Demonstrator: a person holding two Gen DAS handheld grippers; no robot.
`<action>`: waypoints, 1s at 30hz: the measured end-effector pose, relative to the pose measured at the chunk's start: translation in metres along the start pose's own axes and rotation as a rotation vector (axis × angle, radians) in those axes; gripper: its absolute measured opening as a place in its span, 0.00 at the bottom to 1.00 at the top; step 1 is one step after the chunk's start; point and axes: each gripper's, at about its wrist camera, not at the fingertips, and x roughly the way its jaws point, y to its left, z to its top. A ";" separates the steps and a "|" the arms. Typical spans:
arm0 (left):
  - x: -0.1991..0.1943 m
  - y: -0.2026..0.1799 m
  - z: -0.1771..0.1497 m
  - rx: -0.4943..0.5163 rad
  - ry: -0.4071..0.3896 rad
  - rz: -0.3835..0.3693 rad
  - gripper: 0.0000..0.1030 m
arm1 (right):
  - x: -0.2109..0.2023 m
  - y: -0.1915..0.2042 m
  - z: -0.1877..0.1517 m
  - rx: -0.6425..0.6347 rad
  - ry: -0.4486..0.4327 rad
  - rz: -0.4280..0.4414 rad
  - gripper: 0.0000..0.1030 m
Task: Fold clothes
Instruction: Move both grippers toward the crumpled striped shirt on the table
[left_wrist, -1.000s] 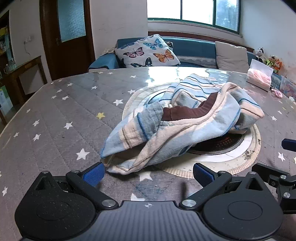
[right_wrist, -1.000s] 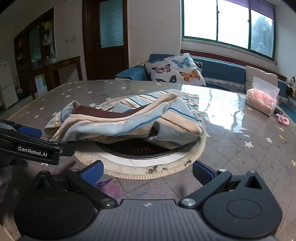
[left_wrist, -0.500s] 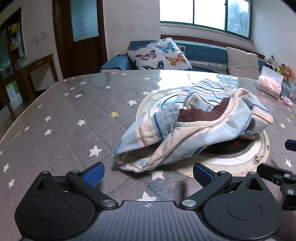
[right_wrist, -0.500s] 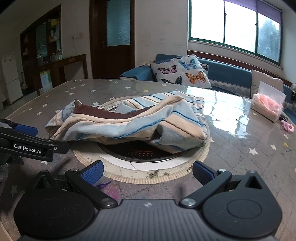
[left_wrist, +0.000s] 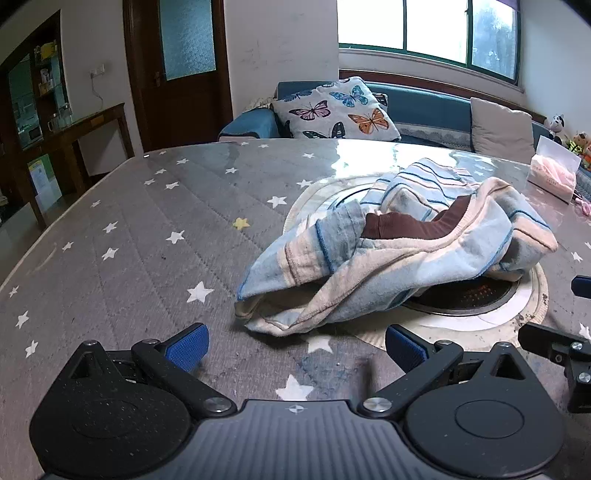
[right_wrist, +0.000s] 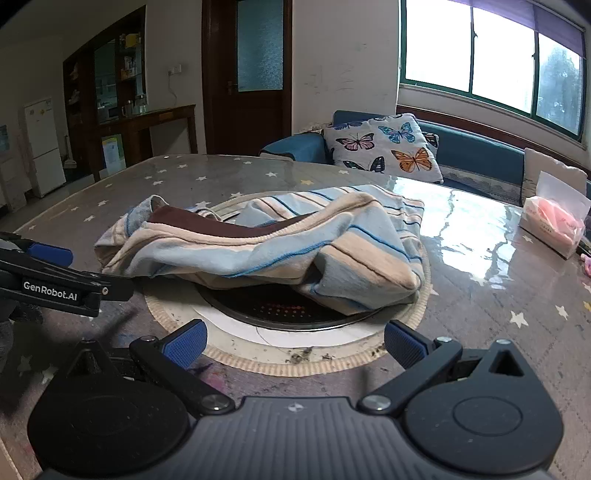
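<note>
A crumpled garment (left_wrist: 399, 251) with light blue and beige stripes and a brown collar lies in a heap over the round inset burner (left_wrist: 469, 295) of the table. In the right wrist view the same garment (right_wrist: 266, 251) covers the far half of the burner (right_wrist: 288, 314). My left gripper (left_wrist: 295, 345) is open, its blue pads (left_wrist: 186, 349) just short of the garment's near hem, nothing between them. My right gripper (right_wrist: 293, 343) is open too, hovering at the burner's near rim, apart from the cloth. The left gripper's side (right_wrist: 55, 284) shows at the left of the right wrist view.
The table (left_wrist: 129, 240) has a grey star-print cover under glass. A tissue pack (right_wrist: 554, 225) and a small pink item sit at its right edge. Beyond the table are a blue sofa with a butterfly cushion (left_wrist: 332, 110), a door, and a sideboard (left_wrist: 74, 129).
Both grippers have drawn back and risen a little, so the garment sits farther off and more to the right in the left wrist view. The garment itself has not moved.
</note>
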 end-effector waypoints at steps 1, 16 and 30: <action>0.000 0.000 0.000 0.004 -0.004 0.000 1.00 | 0.000 -0.001 0.000 0.005 -0.001 0.002 1.00; 0.005 0.002 0.016 0.057 -0.036 -0.013 0.98 | 0.010 -0.026 0.019 0.025 -0.003 -0.009 0.93; 0.009 0.026 0.033 0.098 -0.055 -0.130 0.69 | 0.031 -0.058 0.061 0.037 -0.002 0.007 0.67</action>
